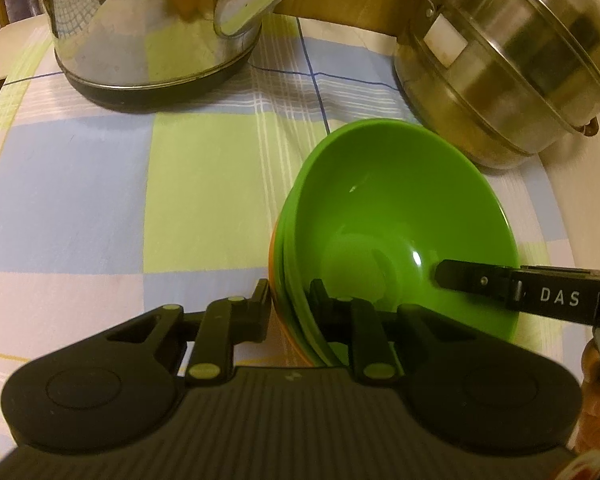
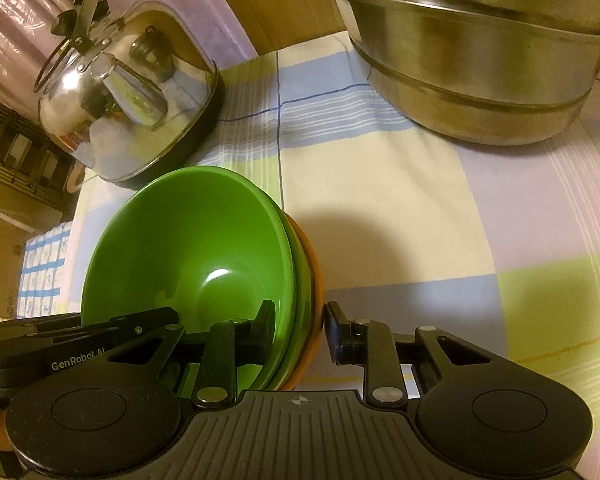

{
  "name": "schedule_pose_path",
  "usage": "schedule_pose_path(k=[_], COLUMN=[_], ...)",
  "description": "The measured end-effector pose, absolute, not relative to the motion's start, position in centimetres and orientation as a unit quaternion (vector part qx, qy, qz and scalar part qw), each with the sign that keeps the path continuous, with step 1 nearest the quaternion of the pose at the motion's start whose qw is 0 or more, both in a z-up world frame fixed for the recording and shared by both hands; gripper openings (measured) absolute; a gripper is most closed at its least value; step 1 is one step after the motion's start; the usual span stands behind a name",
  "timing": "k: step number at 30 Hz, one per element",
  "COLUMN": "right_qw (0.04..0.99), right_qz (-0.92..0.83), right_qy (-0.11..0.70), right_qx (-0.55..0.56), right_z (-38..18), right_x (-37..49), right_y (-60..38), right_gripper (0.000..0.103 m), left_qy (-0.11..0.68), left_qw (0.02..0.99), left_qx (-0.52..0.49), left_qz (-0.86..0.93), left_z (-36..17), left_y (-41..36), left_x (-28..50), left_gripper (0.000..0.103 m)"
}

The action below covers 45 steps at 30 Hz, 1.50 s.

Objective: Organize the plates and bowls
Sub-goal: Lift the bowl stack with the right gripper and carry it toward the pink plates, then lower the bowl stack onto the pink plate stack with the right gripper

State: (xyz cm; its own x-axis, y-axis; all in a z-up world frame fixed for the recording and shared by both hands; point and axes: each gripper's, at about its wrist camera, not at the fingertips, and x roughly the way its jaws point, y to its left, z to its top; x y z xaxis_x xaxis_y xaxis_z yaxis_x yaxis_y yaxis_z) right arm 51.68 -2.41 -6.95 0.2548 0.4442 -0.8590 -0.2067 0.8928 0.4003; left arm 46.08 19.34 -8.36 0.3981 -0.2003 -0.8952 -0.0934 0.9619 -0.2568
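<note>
Bowls (image 1: 400, 216), nested and tilted, sit pinched between both sides: left hand-held gripper (image 1: 290, 300) clamps the near-left rim, right hand-held gripper (image 2: 298, 324) clamps the opposite rim.

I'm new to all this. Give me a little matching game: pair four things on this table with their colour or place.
Things:
1. top bowl
2. bottom bowl
3. kettle
4. steel pot

Descriptions:
A. orange, only an edge showing under the stack
B. shiny, with a spout and a dark base
C. green, nested uppermost
D. dull metal, brown handles, by the table's far edge

Pairs: 1-C, 2-A, 3-B, 4-D
</note>
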Motion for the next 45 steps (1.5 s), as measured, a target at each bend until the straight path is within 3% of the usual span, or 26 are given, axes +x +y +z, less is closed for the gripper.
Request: schedule_pose_path(k=[23, 45], right_qw=[0.794, 0.802], right_qz=[0.212, 0.237], right_qy=[0.56, 0.539], right_qx=[0.105, 0.099], right_z=[-2.1, 5.9], right_x=[47.8, 38.2], right_y=[-3.6, -3.5], right_gripper=[0.026, 0.026], left_qy=[0.537, 0.513], left_qw=[0.833, 0.85], left_qx=[-0.131, -0.121], left_qz=[-0.034, -0.01], left_z=[-3.4, 5.2], left_y=[18.2, 17.8], left_x=[42.3, 32.0], left_gripper=[0.018, 0.017])
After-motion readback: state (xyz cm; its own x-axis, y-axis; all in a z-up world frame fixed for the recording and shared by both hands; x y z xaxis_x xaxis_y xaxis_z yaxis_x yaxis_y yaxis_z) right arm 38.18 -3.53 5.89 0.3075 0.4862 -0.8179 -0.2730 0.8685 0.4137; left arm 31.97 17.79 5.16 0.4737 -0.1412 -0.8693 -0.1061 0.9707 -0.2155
